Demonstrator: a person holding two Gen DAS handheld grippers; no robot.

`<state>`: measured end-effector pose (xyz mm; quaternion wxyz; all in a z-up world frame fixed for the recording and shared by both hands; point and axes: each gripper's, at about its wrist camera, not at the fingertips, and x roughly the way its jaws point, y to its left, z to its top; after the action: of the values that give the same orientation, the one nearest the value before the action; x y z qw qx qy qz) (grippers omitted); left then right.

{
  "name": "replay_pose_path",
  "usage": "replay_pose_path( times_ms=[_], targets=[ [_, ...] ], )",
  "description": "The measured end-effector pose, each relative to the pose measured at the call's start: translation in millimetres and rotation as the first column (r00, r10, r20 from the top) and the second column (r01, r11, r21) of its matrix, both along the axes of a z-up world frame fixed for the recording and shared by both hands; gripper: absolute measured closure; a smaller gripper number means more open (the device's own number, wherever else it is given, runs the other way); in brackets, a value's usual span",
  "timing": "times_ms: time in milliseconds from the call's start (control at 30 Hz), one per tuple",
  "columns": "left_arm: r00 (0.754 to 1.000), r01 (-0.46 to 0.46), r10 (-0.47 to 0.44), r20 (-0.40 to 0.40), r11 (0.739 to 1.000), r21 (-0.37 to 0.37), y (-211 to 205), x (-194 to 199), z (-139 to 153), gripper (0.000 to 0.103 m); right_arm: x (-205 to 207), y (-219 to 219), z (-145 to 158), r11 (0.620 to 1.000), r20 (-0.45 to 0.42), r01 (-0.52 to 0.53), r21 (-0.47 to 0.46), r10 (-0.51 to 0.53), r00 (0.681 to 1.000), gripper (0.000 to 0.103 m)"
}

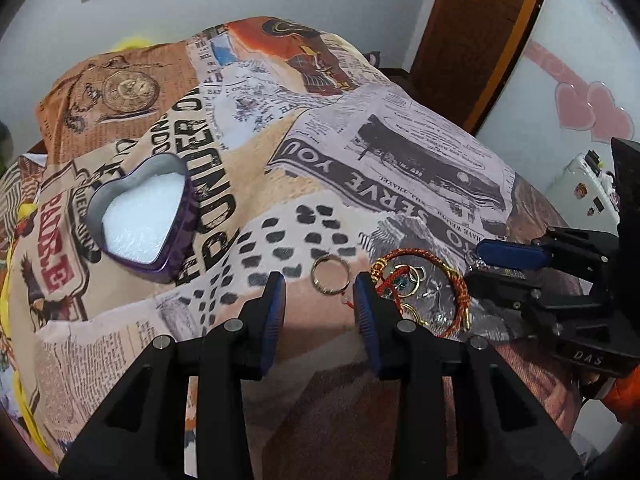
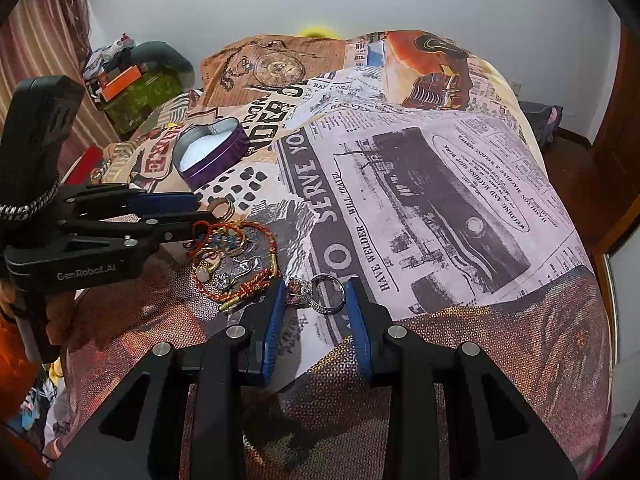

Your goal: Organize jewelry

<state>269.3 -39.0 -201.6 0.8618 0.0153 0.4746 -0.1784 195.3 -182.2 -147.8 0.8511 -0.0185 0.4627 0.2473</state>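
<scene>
Surface: bedspread (image 2: 440,200) printed like old newspaper, covering the bed.
Jewelry pile (image 2: 232,256): tangled red cord bracelet, gold rings and small charms; single pieces hard to make out.
Silver ring (image 2: 328,294): between the right gripper (image 2: 316,308) fingers, released, not pinched.
Gold ring (image 1: 330,274): just ahead of the left gripper (image 1: 320,300), jaws apart.
Heart tin (image 1: 142,220): lidless, white padding, well apart from the pile.
Open room: bare bedspread right of the pile.

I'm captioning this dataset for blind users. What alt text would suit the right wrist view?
The right gripper hangs open around a silver ring on a newspaper-print bedspread. To its left lie a red braided bracelet and small gold pieces, with the left gripper beyond. An open, empty heart-shaped tin sits farther back.
</scene>
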Motion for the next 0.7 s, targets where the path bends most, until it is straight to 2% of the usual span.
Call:
replay_pose_path(
  times_ms=[200, 267, 467, 700],
  targets=[
    [1.0, -0.004, 0.003, 0.012, 1.0, 0.007, -2, 3, -3, 0.069, 0, 0, 1, 1.0, 0.008, -0.003, -0.006, 0.003, 1.0, 0.075],
    [1.0, -0.009, 0.009, 0.02, 1.0, 0.022, -3, 3, -4, 0.083, 1, 0, 1, 1.0, 0.007, -0.001, -0.004, 0.001, 1.0, 0.075],
    [0.999, -0.027, 0.027, 0.031, 1.0, 0.003, 2, -2, 3, 0.082, -2, -2, 6, 1.0, 0.01, 0.014, 0.0, -0.014, 1.0, 0.075],
    [0.994, -0.074, 0.078, 0.074, 0.996, -0.046, 18, -14, 26, 0.082, -6, -4, 26, 0.999, 0.052, 0.035, 0.006, -0.036, 0.998, 0.075]
  ],
)
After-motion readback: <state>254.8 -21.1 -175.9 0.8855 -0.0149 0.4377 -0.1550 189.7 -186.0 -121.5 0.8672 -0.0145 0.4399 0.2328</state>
